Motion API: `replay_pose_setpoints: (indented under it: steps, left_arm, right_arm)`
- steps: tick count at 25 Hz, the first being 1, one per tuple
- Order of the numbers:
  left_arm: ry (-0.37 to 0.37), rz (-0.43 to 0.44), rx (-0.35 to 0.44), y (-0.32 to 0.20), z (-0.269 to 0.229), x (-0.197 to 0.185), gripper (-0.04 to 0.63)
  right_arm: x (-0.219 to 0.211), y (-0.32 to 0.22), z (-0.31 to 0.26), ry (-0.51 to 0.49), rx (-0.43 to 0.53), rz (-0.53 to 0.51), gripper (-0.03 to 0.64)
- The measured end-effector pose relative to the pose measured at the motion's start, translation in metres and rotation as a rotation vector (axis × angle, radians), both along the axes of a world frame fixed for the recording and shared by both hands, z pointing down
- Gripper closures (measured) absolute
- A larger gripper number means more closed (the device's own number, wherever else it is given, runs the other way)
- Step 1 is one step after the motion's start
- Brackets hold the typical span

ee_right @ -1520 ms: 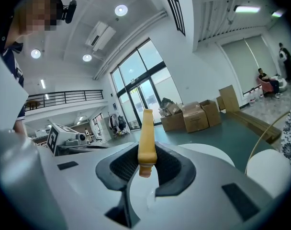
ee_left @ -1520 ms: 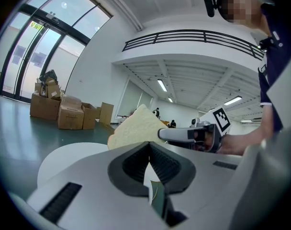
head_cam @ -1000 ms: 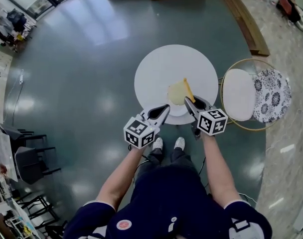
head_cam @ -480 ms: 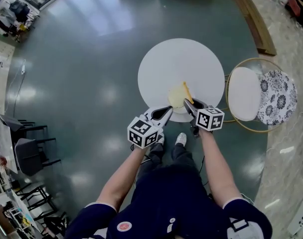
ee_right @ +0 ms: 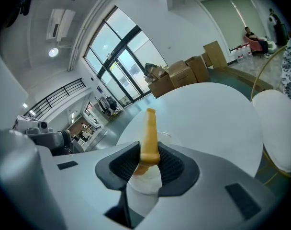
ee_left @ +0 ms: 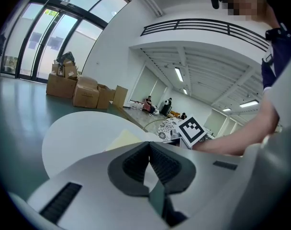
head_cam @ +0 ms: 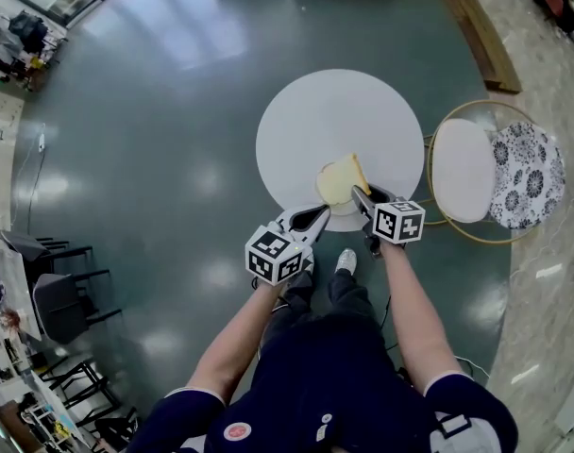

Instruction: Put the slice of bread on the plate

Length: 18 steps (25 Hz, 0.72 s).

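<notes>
The pale, brown-crusted slice of bread (head_cam: 342, 179) hangs over the near edge of the round white table (head_cam: 334, 111). The right gripper (head_cam: 362, 196) clamps it by the crust, probably to lower it flat. No plate is discernible. The left gripper (head_cam: 317, 215) hovers beside it, its jaws closed on nothing.

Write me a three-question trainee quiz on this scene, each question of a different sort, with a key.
1. True or false: the left gripper holds the slice of bread.
2. In the head view, what stands just right of the round table? A: a chair with a white seat. B: a trolley. C: a ladder.
3. Fill in: the left gripper's jaws are ____, with nothing between them.

Key
1. False: the right gripper has its jaws clamped on the slice, which stands on edge between them.
2. A
3. shut
</notes>
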<state>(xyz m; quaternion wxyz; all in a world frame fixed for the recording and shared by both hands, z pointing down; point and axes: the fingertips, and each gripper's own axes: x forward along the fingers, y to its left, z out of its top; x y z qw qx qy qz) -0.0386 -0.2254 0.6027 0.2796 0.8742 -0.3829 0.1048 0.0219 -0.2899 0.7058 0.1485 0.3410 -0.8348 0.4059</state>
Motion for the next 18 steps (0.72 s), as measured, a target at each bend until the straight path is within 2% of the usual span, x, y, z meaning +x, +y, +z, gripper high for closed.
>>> replay_pose_setpoints:
  steps: [8, 18]
  left_arm:
    - [-0.009, 0.023, -0.024, -0.002, 0.012, 0.01, 0.588]
    - [-0.014, 0.043, -0.036, -0.006, 0.016, 0.01, 0.588]
  right_arm:
    - [0.013, -0.007, 0.019, 0.053, 0.028, 0.01, 0.513]
    - [0.022, -0.015, 0.038, 0.179, 0.059, 0.026, 0.472]
